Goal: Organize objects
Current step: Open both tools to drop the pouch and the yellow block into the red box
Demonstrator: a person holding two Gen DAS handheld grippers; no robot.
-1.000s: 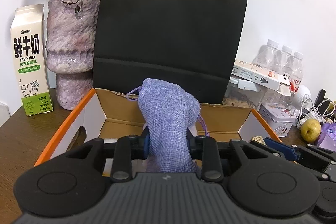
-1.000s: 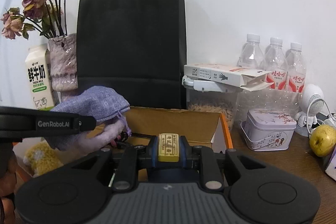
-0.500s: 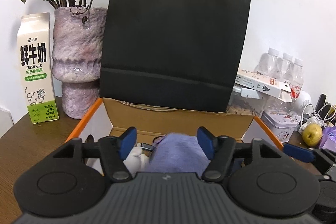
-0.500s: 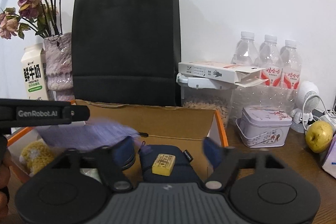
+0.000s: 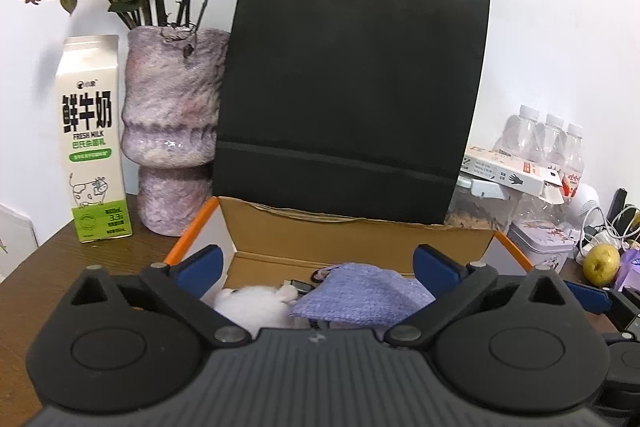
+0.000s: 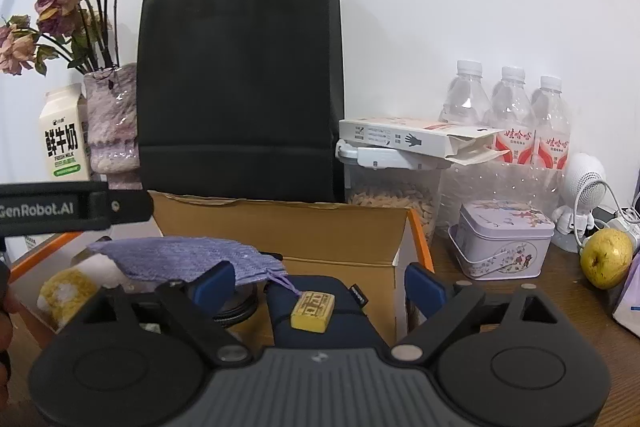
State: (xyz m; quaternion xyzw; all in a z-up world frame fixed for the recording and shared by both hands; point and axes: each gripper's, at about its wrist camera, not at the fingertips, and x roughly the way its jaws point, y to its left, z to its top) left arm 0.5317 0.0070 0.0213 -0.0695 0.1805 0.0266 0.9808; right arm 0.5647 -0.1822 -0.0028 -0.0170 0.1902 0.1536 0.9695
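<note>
A lilac woven pouch [image 5: 360,293] lies slumped in the open cardboard box [image 5: 360,239] beside a white fluffy toy [image 5: 252,305]. My left gripper [image 5: 319,269] hovers over it, jaws opening wide, with the pads clear of the pouch. In the right wrist view the same pouch [image 6: 180,257] rests in the box [image 6: 300,231]. A small yellow block [image 6: 313,310] sits on a dark blue case [image 6: 344,319]. My right gripper [image 6: 318,283] stands above the block, jaws opening, touching nothing. The left gripper's black body [image 6: 60,207] crosses the left edge.
A black paper bag [image 5: 352,99] stands right behind the box. A purple vase [image 5: 172,131] and milk carton [image 5: 92,143] are at the left. Water bottles [image 6: 508,115], a jar under a flat carton [image 6: 392,187], a tin [image 6: 504,243] and a yellow fruit [image 6: 606,257] crowd the right.
Both grippers went from shut to wide open. The pouch dropped out of the left jaws into the box. The yellow block left the right jaws and now lies on the blue case.
</note>
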